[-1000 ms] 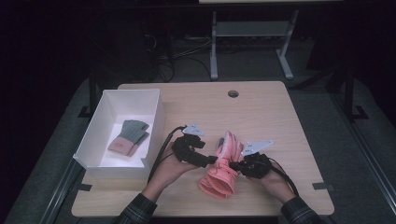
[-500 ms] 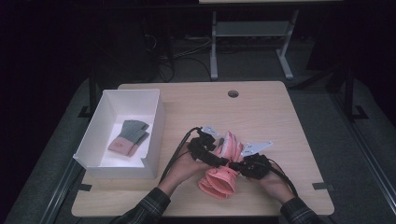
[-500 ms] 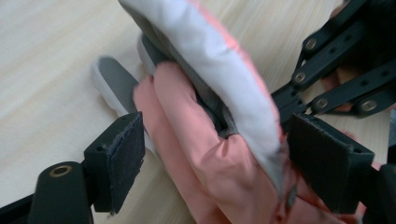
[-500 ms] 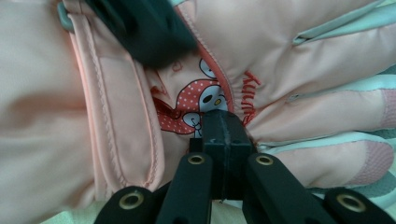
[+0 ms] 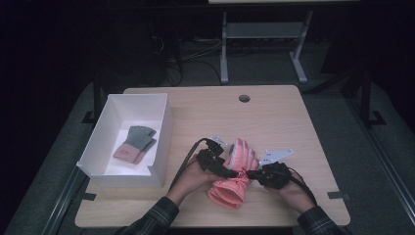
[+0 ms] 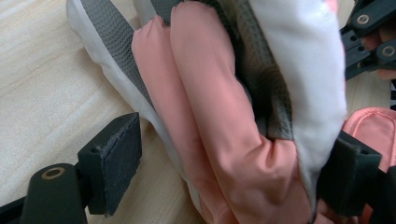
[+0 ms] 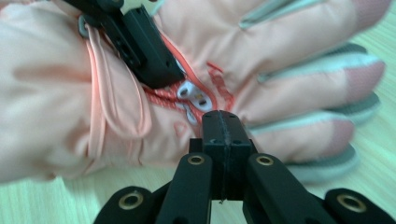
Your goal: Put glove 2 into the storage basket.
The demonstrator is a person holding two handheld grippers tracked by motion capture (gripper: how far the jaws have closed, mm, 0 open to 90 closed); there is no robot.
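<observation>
The white box [image 5: 161, 142] sits well off to the left gripper's outer side, with a folded grey-and-pink glove [image 5: 134, 143] lying in it — likely where the piece in hand is headed. The left gripper [image 5: 230, 172] has its jaws spread wide, and they have just been opening further; the stacked pair of salmon-pink ski gloves [image 5: 234, 174] lies between them on the wooden table [image 5: 293, 122]. In the left gripper view the near pad [image 6: 114, 161] stands clear of the fabric on one side, while the far pad [image 6: 350, 170] lies against the white edge of the pair, so nothing is clamped yet. To do this well, I would settle both pads squarely across the thick body of the pair, below the glove fingers, before closing — a bite on one layer alone would let the two gloves slide apart.

The right gripper [image 5: 252, 173] sits on the opposite side of the gloves with its jaws pressed tightly together. In the right gripper view the closed tips [image 7: 223, 122] rest just below the small metal zipper pull [image 7: 194, 95] on the back of the upper glove; I cannot tell whether they pinch any cloth. The left gripper's jaw [image 7: 144, 46] shows above the zipper. Judging from this, the right side should hold steady until the left grip is firm.
</observation>
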